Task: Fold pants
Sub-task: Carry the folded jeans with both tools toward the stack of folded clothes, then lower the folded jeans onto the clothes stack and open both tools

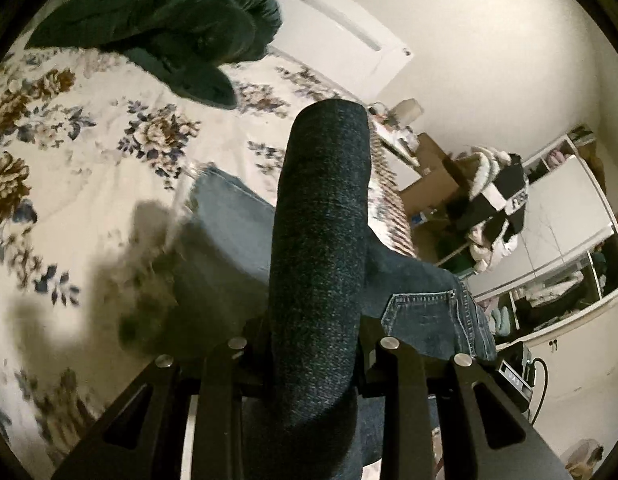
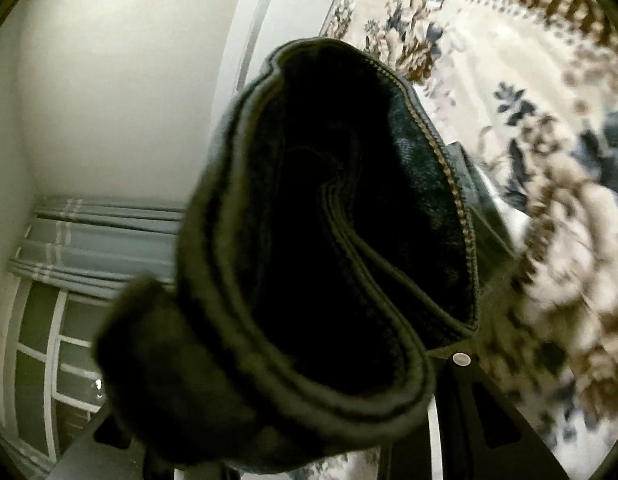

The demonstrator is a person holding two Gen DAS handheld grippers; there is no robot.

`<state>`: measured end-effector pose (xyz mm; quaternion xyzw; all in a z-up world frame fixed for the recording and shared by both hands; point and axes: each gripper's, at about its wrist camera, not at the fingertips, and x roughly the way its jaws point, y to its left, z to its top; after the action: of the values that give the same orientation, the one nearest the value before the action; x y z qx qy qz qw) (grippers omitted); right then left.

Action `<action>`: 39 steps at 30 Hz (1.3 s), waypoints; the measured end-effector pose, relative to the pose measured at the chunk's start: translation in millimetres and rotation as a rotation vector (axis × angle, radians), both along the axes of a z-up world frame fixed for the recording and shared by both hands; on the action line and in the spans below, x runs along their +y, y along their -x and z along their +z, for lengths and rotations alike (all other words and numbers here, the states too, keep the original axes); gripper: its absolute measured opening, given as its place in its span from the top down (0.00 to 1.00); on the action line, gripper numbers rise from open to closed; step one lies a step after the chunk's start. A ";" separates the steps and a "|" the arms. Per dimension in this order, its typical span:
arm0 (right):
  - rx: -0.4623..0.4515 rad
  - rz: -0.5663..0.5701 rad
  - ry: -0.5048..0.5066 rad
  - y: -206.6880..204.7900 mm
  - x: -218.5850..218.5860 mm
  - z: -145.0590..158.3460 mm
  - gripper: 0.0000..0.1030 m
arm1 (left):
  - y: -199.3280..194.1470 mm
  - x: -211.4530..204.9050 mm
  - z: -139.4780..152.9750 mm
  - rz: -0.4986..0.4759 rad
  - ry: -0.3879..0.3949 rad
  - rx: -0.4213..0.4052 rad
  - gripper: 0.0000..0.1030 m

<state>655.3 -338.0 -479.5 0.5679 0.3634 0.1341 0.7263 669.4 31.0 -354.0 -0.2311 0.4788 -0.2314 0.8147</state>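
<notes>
The blue jeans (image 1: 237, 240) hang over the floral bedspread (image 1: 89, 152). In the left wrist view a dark denim fold (image 1: 321, 240) stands up between the fingers of my left gripper (image 1: 315, 344), which is shut on it; a back pocket (image 1: 429, 320) shows to the right. In the right wrist view the jeans' waistband (image 2: 309, 240) fills the middle, bunched and dark, with its stitched edge (image 2: 449, 184) on the right. My right gripper (image 2: 309, 420) is shut on the waistband; the fingertips are hidden by the cloth.
A dark green garment (image 1: 169, 20) lies on the bed at the far left. A cluttered desk with clothes (image 1: 493, 208) and a wardrobe (image 1: 569, 220) stand to the right. A wall, curtain (image 2: 101, 236) and window (image 2: 49, 340) show left in the right wrist view.
</notes>
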 end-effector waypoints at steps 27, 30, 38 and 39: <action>0.259 0.105 0.399 -49.5 2.4 -21.4 0.11 | -45.3 43.6 -79.8 0.058 -0.254 0.132 0.10; 0.283 0.132 0.640 -38.6 18.7 11.0 0.04 | -31.4 34.8 -66.9 0.062 -0.351 0.104 0.03; 0.284 0.188 1.073 -11.3 76.8 61.2 0.00 | 16.8 -1.9 -28.2 0.042 -0.508 0.005 0.00; 0.280 0.187 1.080 -5.2 80.6 67.0 0.00 | 21.8 -5.0 -23.8 0.040 -0.510 -0.005 0.00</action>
<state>660.5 -257.4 -412.5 0.0936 0.5220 -0.0838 0.8436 647.6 25.9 -377.8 -0.0269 0.5150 -0.0873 0.8523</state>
